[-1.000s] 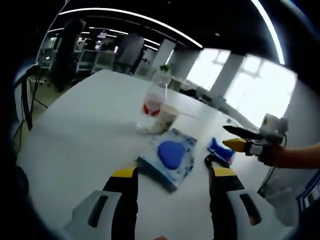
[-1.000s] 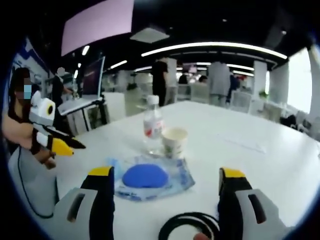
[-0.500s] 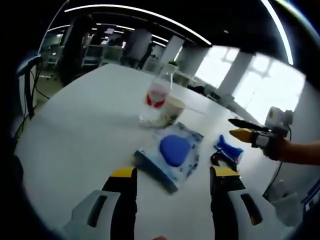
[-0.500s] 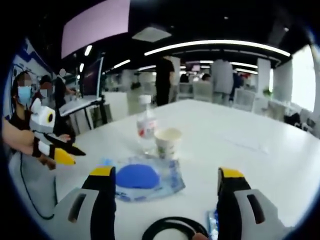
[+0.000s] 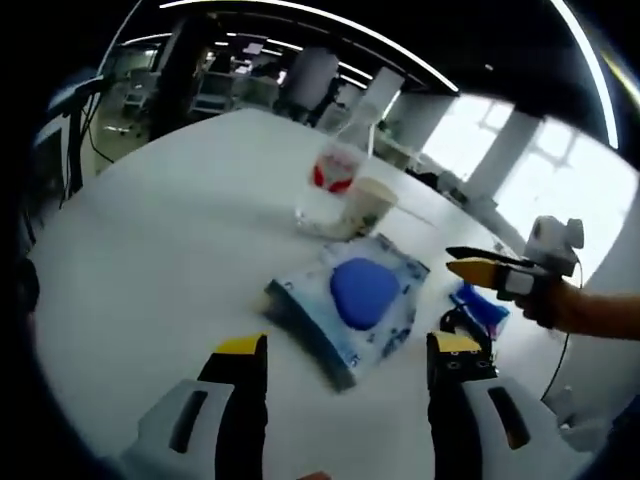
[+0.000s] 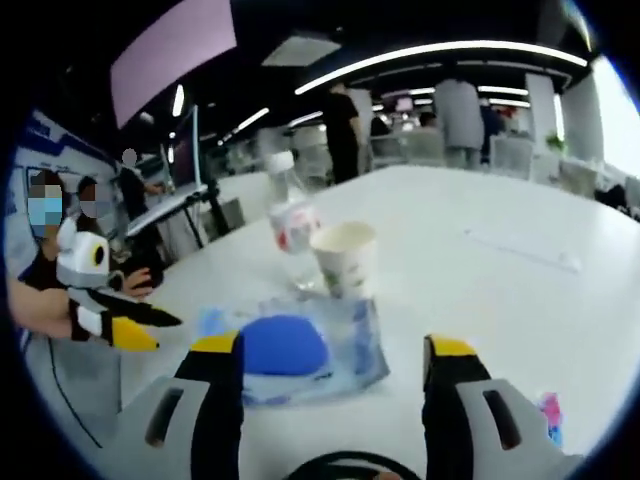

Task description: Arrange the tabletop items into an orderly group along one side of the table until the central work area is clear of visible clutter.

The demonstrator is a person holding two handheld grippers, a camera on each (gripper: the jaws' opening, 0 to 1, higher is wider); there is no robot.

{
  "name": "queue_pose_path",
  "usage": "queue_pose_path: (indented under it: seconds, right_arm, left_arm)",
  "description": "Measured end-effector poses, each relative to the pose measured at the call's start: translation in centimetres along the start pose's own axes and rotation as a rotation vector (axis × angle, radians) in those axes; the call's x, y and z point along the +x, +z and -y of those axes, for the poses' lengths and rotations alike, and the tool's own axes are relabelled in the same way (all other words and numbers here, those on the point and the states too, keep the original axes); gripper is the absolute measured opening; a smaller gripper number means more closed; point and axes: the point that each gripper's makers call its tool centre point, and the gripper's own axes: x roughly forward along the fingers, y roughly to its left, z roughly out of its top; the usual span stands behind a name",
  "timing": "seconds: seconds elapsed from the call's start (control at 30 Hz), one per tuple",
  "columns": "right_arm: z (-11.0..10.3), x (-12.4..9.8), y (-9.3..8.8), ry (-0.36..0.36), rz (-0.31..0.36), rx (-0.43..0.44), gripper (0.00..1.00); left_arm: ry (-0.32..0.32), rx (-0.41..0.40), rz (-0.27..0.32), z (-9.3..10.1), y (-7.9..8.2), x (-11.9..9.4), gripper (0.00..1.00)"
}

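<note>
A blue-lidded wipes packet (image 5: 352, 302) lies flat on the white table (image 5: 150, 250), just ahead of the left gripper (image 5: 342, 352), whose jaws stand wide apart, holding nothing. Behind the packet stand a paper cup (image 5: 368, 205) and a water bottle (image 5: 330, 180), blurred, side by side. A blue item (image 5: 482, 305) is half hidden by the right gripper (image 6: 332, 352), likewise wide open and empty. A black cable loop (image 6: 340, 464) is cut off below.
</note>
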Motion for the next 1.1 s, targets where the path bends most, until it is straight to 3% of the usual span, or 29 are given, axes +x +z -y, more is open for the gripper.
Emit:
queue_pose_path:
  seconds: [0.13, 0.23, 0.37, 0.5, 0.63, 0.77, 0.83, 0.9, 1.03, 1.1]
  right_arm:
    - [1.1, 0.8, -0.3, 0.009, -0.016, -0.033, 0.60]
    - [2.0, 1.5, -0.8, 0.003, -0.037, -0.010, 0.61]
    - [3.0, 2.0, -2.6, -0.018, -0.117, 0.007, 0.60]
    - [3.1, 2.5, -3.0, 0.004, -0.119, 0.072, 0.55]
    - [3.0, 2.9, -3.7, 0.020, -0.141, 0.061, 0.52]
    - [3.3, 2.9, -3.6, 0.030, -0.135, 0.048, 0.41]
    - [3.4, 2.9, -3.7, 0.035, -0.137, 0.044, 0.35]
    - [3.5, 2.8, -4.2, 0.040, -0.165, 0.005, 0.20]
    - [2.4, 3.0, -4.2, 0.076, -0.168, -0.023, 0.07]
    - [2.4, 3.2, -4.1, 0.069, -0.167, -0.080, 0.03]
  left_arm:
    - [0.014, -0.006, -0.003, 0.3, -0.1, 0.5, 0.62]
    - [0.025, -0.006, 0.011, 0.3, 0.2, 1.0, 0.62]
    - [0.025, -0.022, 0.016, 0.4, 0.3, 1.8, 0.61]
    - [0.027, -0.026, 0.013, 0.4, 0.2, 2.4, 0.62]
    - [0.043, -0.048, 0.024, -0.1, 0.4, 2.7, 0.61]
    - [0.049, -0.038, 0.040, -0.2, 0.5, 2.8, 0.59]
    - [0.067, -0.071, 0.051, -0.7, 0.4, 2.8, 0.58]
    - [0.069, -0.082, 0.053, -0.8, 0.2, 3.0, 0.55]
    - [0.079, 0.034, 0.014, -0.8, -0.9, 3.5, 0.35]
    - [0.091, 0.009, 0.028, -1.0, -0.6, 3.5, 0.30]
